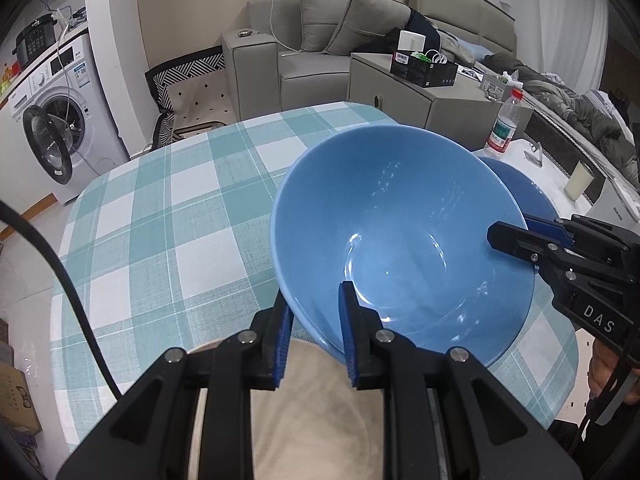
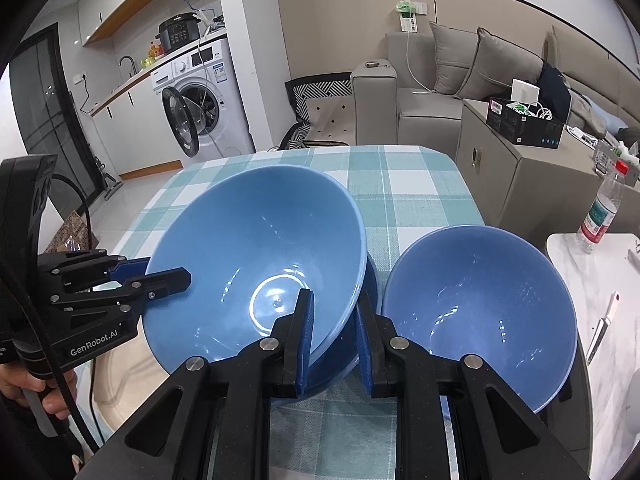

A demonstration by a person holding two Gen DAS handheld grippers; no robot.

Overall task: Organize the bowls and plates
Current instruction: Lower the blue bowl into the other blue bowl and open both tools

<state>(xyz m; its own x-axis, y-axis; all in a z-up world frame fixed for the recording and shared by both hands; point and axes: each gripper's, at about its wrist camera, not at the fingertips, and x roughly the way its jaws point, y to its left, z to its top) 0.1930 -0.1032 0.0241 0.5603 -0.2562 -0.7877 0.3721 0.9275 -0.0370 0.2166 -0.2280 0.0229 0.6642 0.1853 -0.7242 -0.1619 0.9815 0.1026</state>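
The large blue bowl (image 2: 256, 264) is tilted, raised on its left side, with its right underside sitting on or just over a blue plate (image 2: 340, 364) that lies on the checked-cloth counter (image 2: 420, 184); whether bowl and plate actually touch is hard to tell. Both grippers have it by the rim: the left gripper (image 1: 316, 320) straddles the near edge, one finger inside the wall and one outside, clamped on it, and the right gripper (image 2: 334, 336) does the same on the opposite edge, its inner pad (image 2: 306, 332) pressed against the inner wall. Just to the right on the counter sits a second blue bowl (image 2: 480, 312), upright and close beside the plate. The step in hand looks like settling the large bowl level onto the plate, or lifting it across to nest with its neighbour. To do it well, bring the two grippers to the same height first, so the bowl levels before any weight comes down, and move them together, since glazed ware pinched at thin rims will likely slip if one side leads. Keep the far rim clear of the second bowl. Off the counter's right edge, a water bottle (image 2: 600, 216) stands on a white marbled side table (image 2: 592, 280), well apart from the work.
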